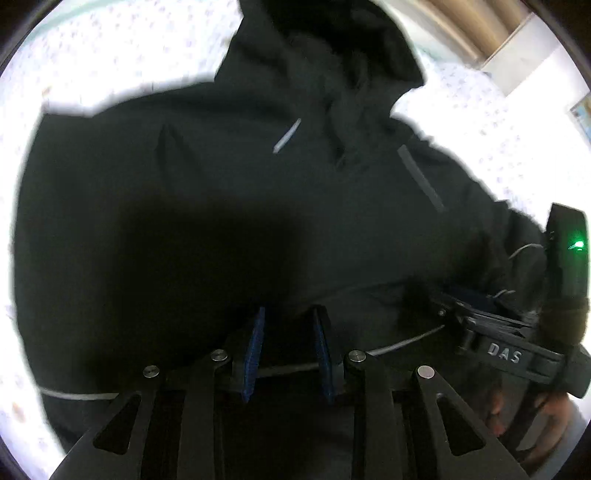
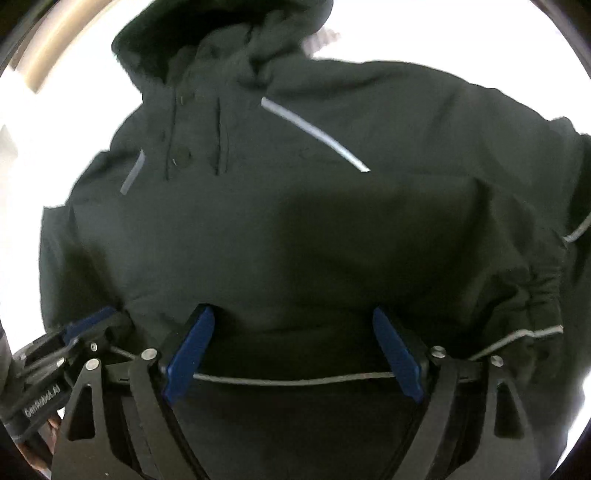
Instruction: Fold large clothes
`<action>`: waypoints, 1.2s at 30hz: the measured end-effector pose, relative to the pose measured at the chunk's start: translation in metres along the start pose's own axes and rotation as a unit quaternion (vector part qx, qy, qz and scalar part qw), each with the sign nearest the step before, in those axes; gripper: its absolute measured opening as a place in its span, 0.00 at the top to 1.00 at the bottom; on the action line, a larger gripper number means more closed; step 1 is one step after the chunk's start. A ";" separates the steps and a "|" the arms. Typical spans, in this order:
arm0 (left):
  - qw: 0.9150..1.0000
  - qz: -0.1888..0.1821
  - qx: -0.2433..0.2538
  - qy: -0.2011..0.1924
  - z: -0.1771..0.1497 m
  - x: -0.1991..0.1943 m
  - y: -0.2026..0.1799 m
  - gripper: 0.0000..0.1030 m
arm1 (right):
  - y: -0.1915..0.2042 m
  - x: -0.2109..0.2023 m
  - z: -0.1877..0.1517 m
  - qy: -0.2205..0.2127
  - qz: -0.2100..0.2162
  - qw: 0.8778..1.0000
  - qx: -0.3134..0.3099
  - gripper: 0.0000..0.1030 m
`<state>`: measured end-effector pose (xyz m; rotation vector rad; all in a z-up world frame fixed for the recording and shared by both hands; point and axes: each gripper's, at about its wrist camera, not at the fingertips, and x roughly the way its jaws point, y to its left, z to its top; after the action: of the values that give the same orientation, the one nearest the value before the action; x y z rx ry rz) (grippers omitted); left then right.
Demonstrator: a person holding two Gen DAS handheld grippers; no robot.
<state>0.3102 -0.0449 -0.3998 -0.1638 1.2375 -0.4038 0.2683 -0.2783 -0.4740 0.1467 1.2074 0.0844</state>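
A black hooded jacket (image 1: pixel 258 184) with thin grey reflective strips lies spread front-up on a white bed sheet, hood (image 1: pixel 332 48) at the far end. My left gripper (image 1: pixel 290 312) stands at the near hem, its blue pads (image 1: pixel 255 350) drawn narrow with dark hem fabric pinched between them. My right gripper (image 2: pixel 293 314) hovers over the same hem of the jacket (image 2: pixel 295 221) further right. Its blue pads (image 2: pixel 188 350) are spread wide, and the grey hem piping (image 2: pixel 295 380) runs between them untouched. Each gripper shows at the edge of the other's view: the right gripper (image 1: pixel 480 325) and the left gripper (image 2: pixel 88 325).
The white sheet with a small print (image 1: pixel 110 55) surrounds the jacket on all sides. A beige curtain (image 1: pixel 461 29) and pale wall stand beyond the bed at the far right. A hand (image 1: pixel 550 406) holds the right gripper's handle.
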 end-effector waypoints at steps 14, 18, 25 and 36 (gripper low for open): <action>0.996 0.041 -0.069 -0.042 -0.016 -0.081 0.007 0.47 | -0.056 -0.094 -0.028 -0.040 0.080 0.995 0.038 0.06; 0.993 0.067 -0.085 -0.055 -0.027 -0.116 0.001 0.47 | -0.106 -0.148 -0.042 -0.084 0.056 0.992 0.077 0.06; 0.983 0.064 -0.127 -0.115 -0.052 -0.185 -0.002 0.39 | -0.212 -0.234 -0.066 -0.141 -0.019 0.977 0.157 0.06; 0.981 0.071 -0.168 -0.067 -0.108 -0.193 0.020 0.36 | -0.404 -0.304 -0.090 -0.199 -0.137 0.914 0.325 0.06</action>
<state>0.1608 0.0580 -0.2716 -0.3828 1.1691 -0.0549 0.0709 -0.7145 -0.2878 0.5467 0.7965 -0.5780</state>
